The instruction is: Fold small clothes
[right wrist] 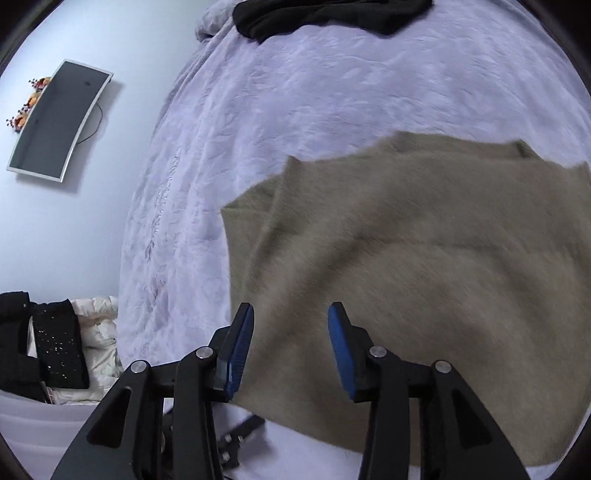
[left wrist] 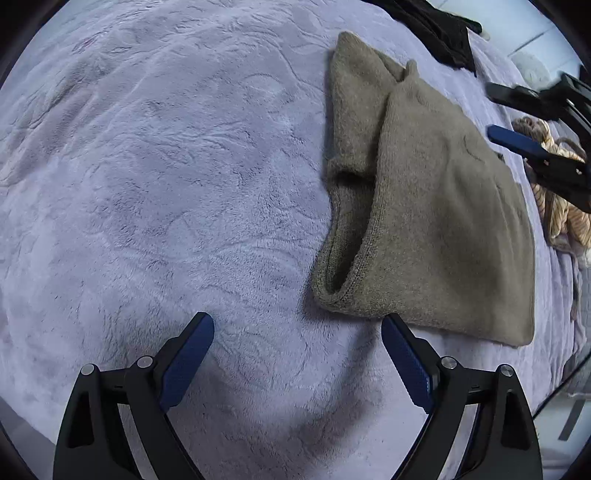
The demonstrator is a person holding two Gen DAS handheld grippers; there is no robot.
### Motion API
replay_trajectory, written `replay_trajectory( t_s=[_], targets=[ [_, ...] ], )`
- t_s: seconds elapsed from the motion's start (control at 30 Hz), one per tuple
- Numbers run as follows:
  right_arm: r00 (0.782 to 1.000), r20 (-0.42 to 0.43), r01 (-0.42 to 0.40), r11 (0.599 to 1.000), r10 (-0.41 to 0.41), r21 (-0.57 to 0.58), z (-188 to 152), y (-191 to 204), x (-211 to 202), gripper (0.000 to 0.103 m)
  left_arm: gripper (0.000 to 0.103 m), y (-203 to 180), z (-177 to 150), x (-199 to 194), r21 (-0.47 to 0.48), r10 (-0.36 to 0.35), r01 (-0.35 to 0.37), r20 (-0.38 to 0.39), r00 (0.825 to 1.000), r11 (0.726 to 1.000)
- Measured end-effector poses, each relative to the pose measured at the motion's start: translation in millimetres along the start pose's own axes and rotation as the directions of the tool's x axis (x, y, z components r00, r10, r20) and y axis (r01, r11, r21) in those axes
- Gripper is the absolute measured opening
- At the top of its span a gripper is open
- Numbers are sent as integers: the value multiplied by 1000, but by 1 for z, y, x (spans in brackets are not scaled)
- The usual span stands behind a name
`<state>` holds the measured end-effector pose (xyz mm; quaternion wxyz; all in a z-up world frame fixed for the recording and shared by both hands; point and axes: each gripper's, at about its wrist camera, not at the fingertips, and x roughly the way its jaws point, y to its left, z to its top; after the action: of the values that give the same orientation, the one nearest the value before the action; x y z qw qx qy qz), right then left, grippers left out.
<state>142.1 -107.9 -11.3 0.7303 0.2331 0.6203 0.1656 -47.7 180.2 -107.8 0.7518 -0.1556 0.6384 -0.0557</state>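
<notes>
An olive-brown knit sweater [left wrist: 436, 206] lies folded on the lilac blanket [left wrist: 166, 184], a sleeve doubled over along its left side. My left gripper [left wrist: 297, 332] is open and empty, just off the sweater's near hem. My right gripper [right wrist: 291, 314] is open above the sweater [right wrist: 424, 266] near its left edge; it holds nothing. It also shows in the left wrist view [left wrist: 495, 110] at the sweater's far right side.
A black garment [left wrist: 439, 33] lies at the far end of the bed, also in the right wrist view [right wrist: 325, 14]. A striped tan garment [left wrist: 557, 192] lies right of the sweater. Beside the bed are a wall screen [right wrist: 59, 122] and piled clothes [right wrist: 55, 350].
</notes>
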Motion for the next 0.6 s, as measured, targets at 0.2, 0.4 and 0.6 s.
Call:
replay_trajectory(
  t_s=[0.2,0.4,0.6],
  targets=[
    [993,-57,106,993,-103,43,51,22,73,38,92,19,-6,-25,-48,3,0,64,998,999],
    [994,-56,98,995,-96,28,61,24,94,9,92,26,-9,-33,-69,-20,24,60,998,997],
    [994,-84,66,998,-67,-18,61,24,94,17,92,13,-3,-26,-80,-35,38,44,998,996]
  ],
)
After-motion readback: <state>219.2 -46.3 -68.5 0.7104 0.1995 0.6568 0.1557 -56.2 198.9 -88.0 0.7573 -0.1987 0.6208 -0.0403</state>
